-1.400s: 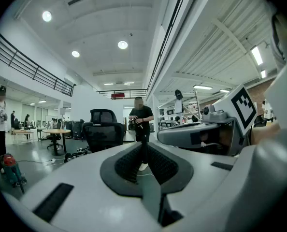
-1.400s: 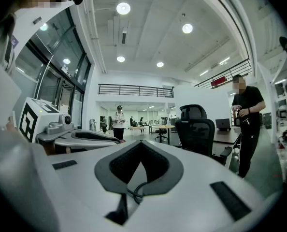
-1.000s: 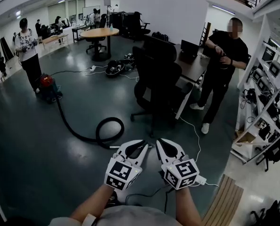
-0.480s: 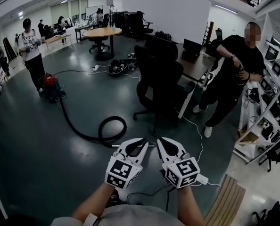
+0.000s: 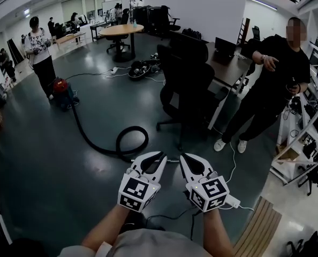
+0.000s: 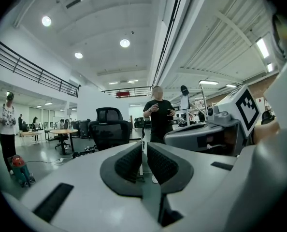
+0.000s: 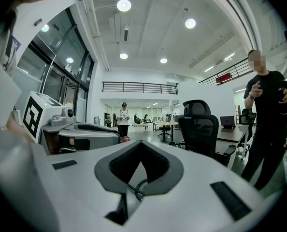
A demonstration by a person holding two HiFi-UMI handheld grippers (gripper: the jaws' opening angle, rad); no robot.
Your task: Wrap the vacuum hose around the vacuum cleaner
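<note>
With left gripper (image 5: 162, 156) barely ajar and right gripper (image 5: 183, 157) closed, both empty, open wide and grip vacuum hose (image 5: 132, 128) near its free end first.

Our head camera looks steeply down over the left claw (image 5: 162, 157) and right claw (image 5: 182, 158); each claw camera sits close, facing level. All share the black high-backed office chair (image 5: 188, 74).

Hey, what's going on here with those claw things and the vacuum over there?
A person holds a left gripper and a right gripper out in front, both empty. The left's jaws are a slit apart and the right's are shut. The red vacuum cleaner stands across the floor. Its black hose lies in a loose loop, not yet wrapped, and neither gripper touches it.
</note>
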